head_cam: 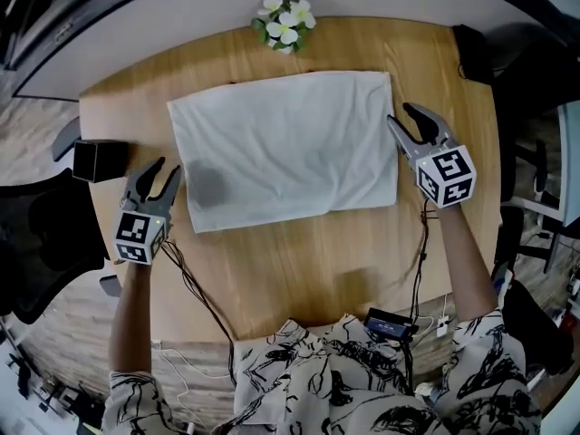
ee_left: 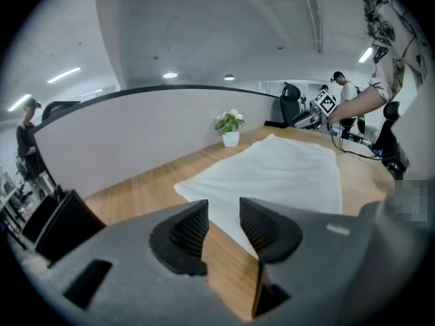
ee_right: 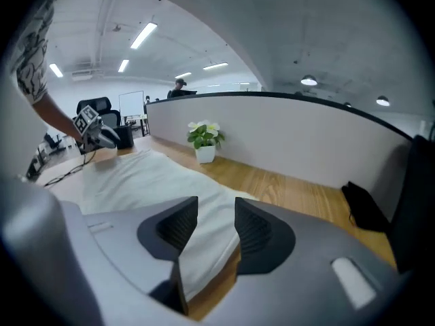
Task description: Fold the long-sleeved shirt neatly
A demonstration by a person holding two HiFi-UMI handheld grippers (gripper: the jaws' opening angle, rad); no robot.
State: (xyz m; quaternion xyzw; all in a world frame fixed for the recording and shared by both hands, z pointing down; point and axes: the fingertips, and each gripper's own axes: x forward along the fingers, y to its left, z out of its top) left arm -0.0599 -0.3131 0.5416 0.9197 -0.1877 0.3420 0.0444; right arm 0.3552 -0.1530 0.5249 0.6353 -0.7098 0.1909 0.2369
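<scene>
The white shirt (head_cam: pixel 285 148) lies folded into a flat rectangle on the wooden table (head_cam: pixel 299 261). My left gripper (head_cam: pixel 163 178) hovers just off the shirt's left edge, jaws apart and empty. My right gripper (head_cam: pixel 408 123) sits at the shirt's right edge, also open with nothing in it. In the left gripper view the shirt (ee_left: pixel 279 172) spreads beyond the open gripper (ee_left: pixel 223 226), and only bare wood shows in the gap. In the right gripper view the shirt (ee_right: pixel 146 182) lies below the open gripper (ee_right: pixel 216 224), apart from the pads.
A small white pot of flowers (head_cam: pixel 284 24) stands at the table's far edge. A black box (head_cam: pixel 100 159) sits at the left edge, a dark object (head_cam: pixel 471 53) at the far right corner. Cables (head_cam: pixel 204 306) and a black device (head_cam: pixel 390 324) lie near the front edge.
</scene>
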